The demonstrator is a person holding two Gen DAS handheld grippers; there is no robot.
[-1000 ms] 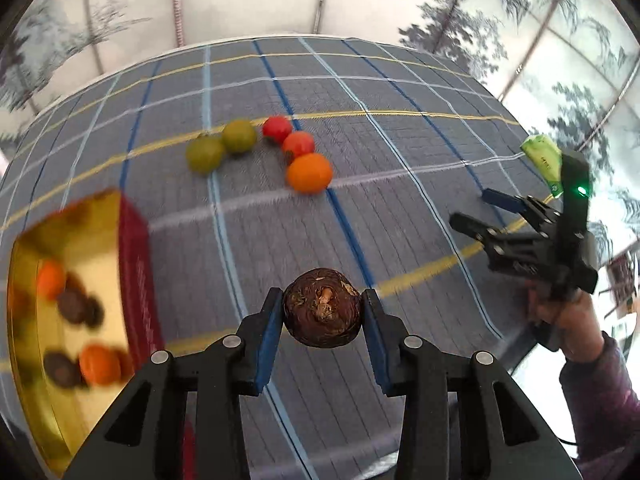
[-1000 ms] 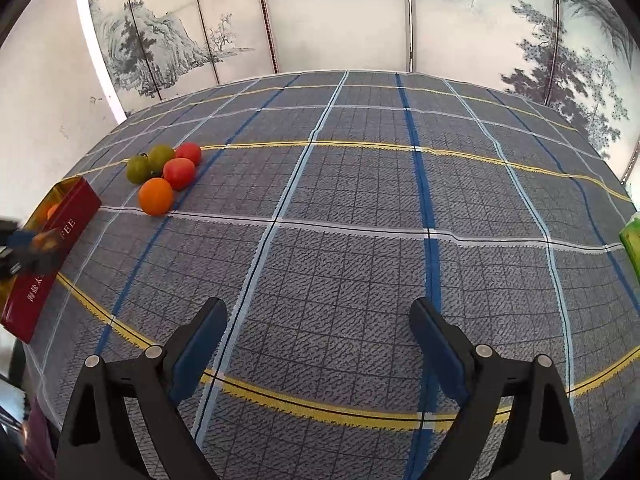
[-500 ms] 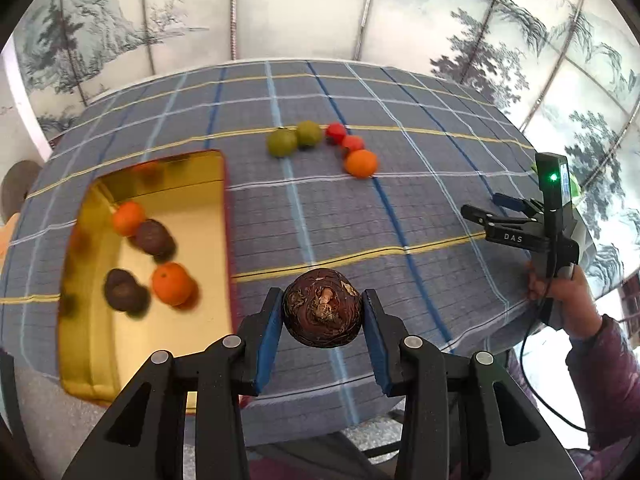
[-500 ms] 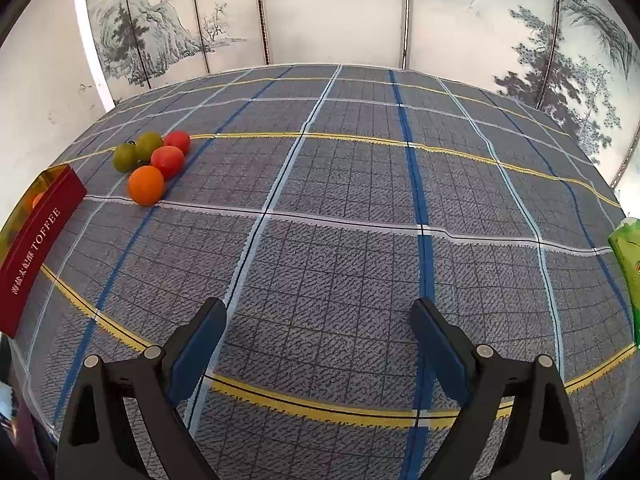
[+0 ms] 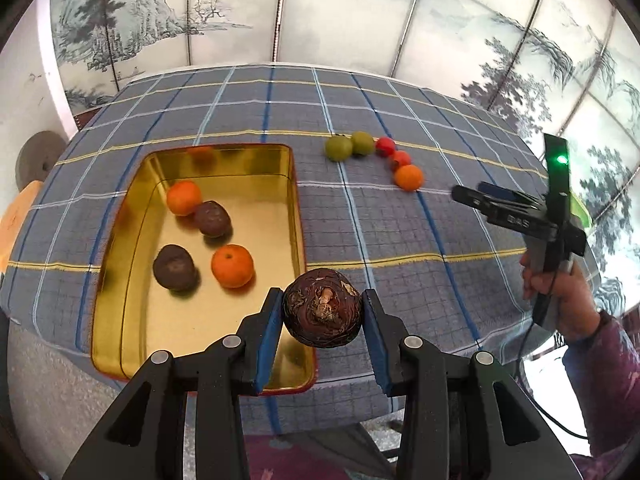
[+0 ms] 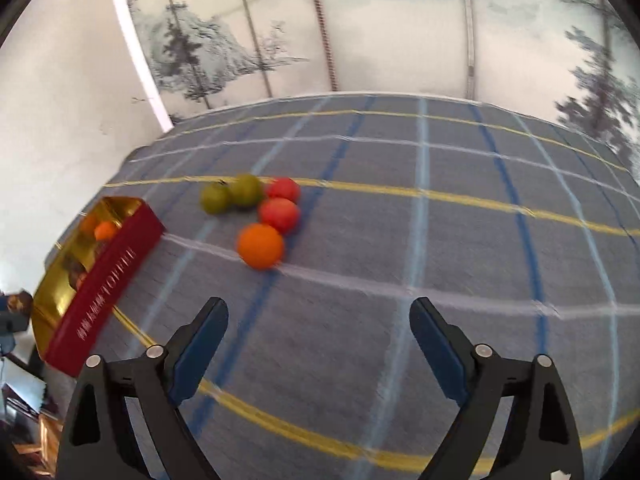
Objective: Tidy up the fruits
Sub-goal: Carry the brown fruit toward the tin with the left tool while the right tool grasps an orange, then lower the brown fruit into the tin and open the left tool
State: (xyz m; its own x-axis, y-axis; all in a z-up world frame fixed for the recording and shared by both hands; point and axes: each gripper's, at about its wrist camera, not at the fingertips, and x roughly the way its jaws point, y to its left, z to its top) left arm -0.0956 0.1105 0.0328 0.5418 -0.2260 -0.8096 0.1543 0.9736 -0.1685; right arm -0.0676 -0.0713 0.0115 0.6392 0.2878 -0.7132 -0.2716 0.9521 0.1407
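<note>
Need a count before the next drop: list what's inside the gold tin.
Inside the gold tin: two oranges and two dark brown fruits. The left gripper and its brown fruit hide the near right corner.

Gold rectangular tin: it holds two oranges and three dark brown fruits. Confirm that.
Not quite. The left wrist view shows the gold rectangular tin holding two oranges and two dark brown fruits; the third dark brown fruit is in the left gripper.

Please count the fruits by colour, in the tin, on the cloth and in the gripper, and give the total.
Orange: 3, two in the gold tin, one on the cloth
Dark brown: 3, two in the tin, one in the left gripper
Green: 2
Red: 2
Total: 10
</note>
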